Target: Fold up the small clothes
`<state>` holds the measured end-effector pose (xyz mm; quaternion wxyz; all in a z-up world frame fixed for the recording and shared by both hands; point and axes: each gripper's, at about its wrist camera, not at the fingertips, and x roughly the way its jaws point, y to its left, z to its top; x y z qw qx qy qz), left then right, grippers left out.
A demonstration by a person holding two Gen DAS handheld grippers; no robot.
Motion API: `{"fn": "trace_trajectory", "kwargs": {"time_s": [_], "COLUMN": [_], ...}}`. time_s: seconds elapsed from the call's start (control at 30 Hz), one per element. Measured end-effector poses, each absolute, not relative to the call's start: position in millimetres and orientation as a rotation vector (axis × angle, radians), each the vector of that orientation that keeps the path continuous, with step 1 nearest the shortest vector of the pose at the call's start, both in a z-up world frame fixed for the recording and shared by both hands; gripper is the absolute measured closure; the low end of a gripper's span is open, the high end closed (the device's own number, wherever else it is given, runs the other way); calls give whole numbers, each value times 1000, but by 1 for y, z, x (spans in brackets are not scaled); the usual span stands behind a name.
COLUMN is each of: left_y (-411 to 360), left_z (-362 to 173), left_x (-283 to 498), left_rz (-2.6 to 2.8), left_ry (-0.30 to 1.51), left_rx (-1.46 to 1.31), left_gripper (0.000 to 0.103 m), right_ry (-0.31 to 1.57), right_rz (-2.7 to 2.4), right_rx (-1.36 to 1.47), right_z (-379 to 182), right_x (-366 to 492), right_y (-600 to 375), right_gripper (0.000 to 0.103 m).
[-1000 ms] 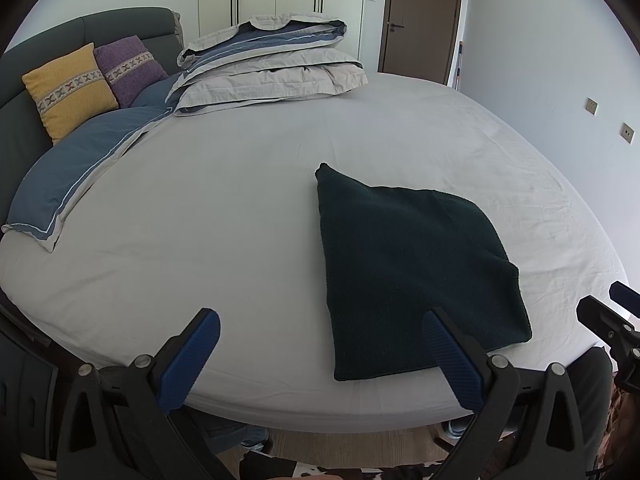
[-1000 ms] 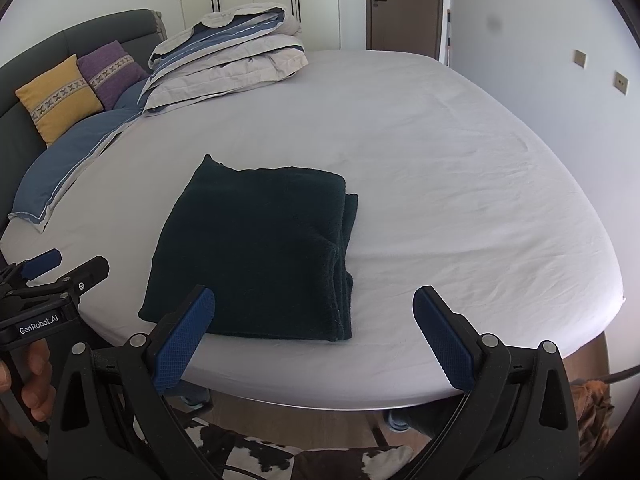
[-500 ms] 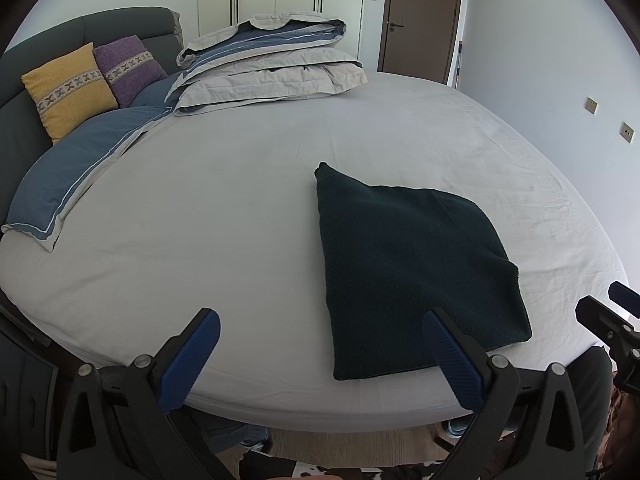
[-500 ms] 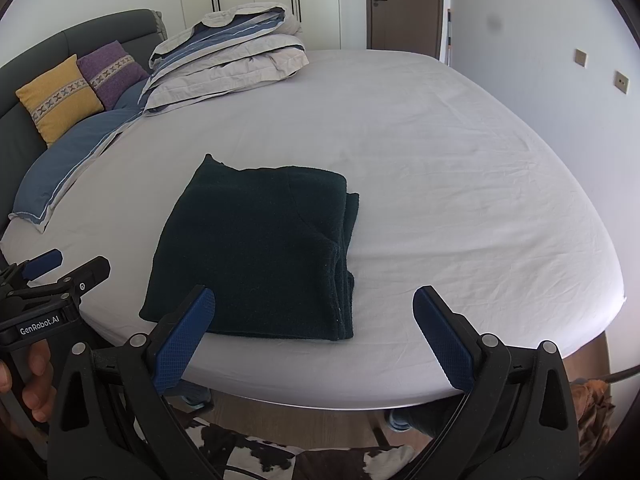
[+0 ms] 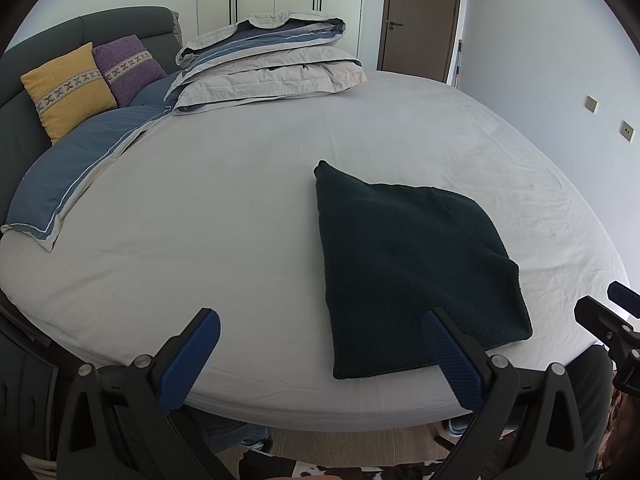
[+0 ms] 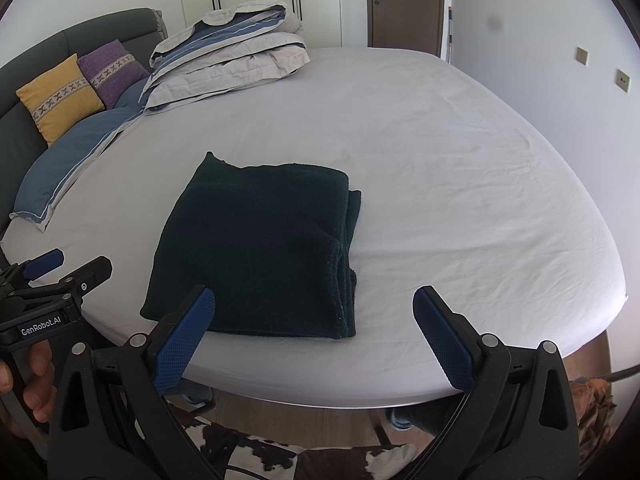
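Observation:
A dark green garment lies folded into a flat square near the front edge of the bed; it also shows in the right wrist view, with stacked layers along its right edge. My left gripper is open and empty, held just off the bed's front edge, left of the garment. My right gripper is open and empty, held off the front edge, in front of the garment's near right corner. Each gripper shows at the side of the other's view.
A folded grey and blue duvet lies at the back of the bed. Yellow and purple cushions lean on the dark headboard at the left. A blue pillow lies below them. A cowhide rug covers the floor.

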<state>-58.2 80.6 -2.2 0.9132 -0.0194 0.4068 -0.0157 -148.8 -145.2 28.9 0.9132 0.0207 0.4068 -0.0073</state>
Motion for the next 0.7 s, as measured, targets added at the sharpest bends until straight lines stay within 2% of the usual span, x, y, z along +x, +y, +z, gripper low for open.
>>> {"fn": "trace_trajectory", "kwargs": {"time_s": [0.7], "left_y": [81], "left_z": [-7], "left_x": [-57], "left_rz": [-40], "left_ry": [847], "left_rx": [-39], "left_gripper": [0], "right_ry": [843], "right_rz": [-12], "right_rx": [45], "right_z": [26], "right_x": [-150], "right_y": [-143], "right_gripper": [2]}}
